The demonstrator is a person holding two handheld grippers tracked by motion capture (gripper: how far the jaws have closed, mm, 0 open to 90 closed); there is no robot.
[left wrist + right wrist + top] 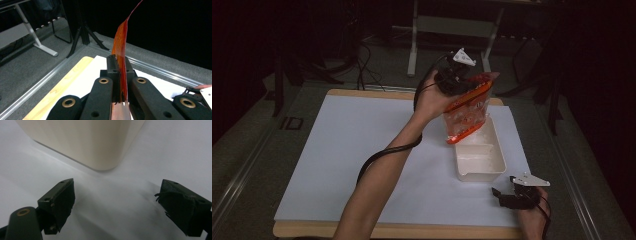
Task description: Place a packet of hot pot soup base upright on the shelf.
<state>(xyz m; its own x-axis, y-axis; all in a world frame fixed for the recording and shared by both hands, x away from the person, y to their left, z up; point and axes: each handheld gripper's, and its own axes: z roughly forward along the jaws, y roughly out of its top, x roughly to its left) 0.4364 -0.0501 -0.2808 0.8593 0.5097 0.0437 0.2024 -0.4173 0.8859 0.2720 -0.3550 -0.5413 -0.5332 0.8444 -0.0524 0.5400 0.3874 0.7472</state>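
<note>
While the left tool (455, 79) pinches one orange bag (468, 111) over one white tub (480, 159), the right tool (512, 196) sits wide open on the worktop (357, 150); its own view catches the tub's corner close up.

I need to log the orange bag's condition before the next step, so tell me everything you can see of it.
The bag is a flat pouch of thin, glossy orange film with a clear panel that shows pale contents. It hangs roughly upright, slightly tilted, above the far end of the white tub, its bottom edge just over the rim. The left gripper is shut on its top edge; in the left gripper view the film stands edge-on between the jaws and curls upward. Nothing else touches it.
</note>
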